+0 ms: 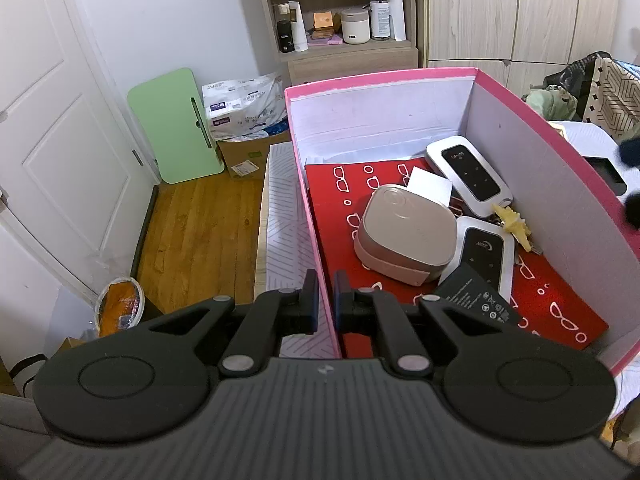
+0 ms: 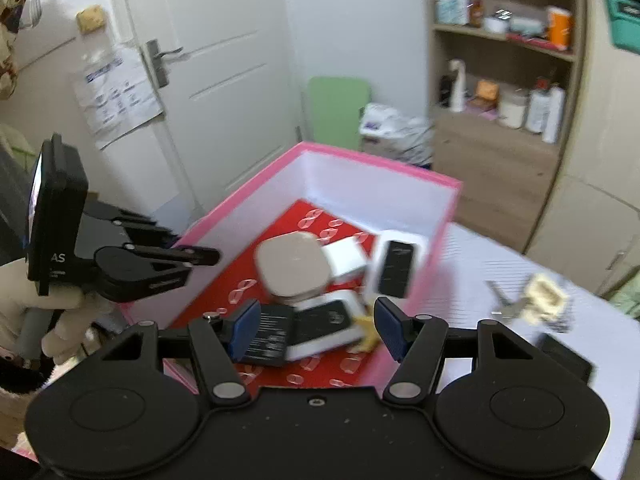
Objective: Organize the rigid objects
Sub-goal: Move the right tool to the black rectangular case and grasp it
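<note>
A pink box (image 1: 520, 128) with a red lining holds a beige square device (image 1: 404, 232), two silver-and-black devices (image 1: 468, 176) (image 1: 484, 256), a yellow fob (image 1: 514, 226) and a black card (image 1: 476, 296). My left gripper (image 1: 325, 282) is shut on the box's left wall, one finger on each side. In the right wrist view the box (image 2: 376, 184) lies ahead, with the left gripper (image 2: 212, 257) clamped on its rim. My right gripper (image 2: 316, 330) hovers open over the box's near end. Nothing is held; the black card (image 2: 266, 336) and a silver device (image 2: 328, 326) lie below.
A bunch of keys with a cream tag (image 2: 536, 300) and a black flat item (image 2: 568, 356) lie on the white table (image 2: 472, 264) right of the box. Behind stand a wooden shelf (image 1: 344, 12), a green board (image 1: 176, 124) and a white door (image 2: 224, 80).
</note>
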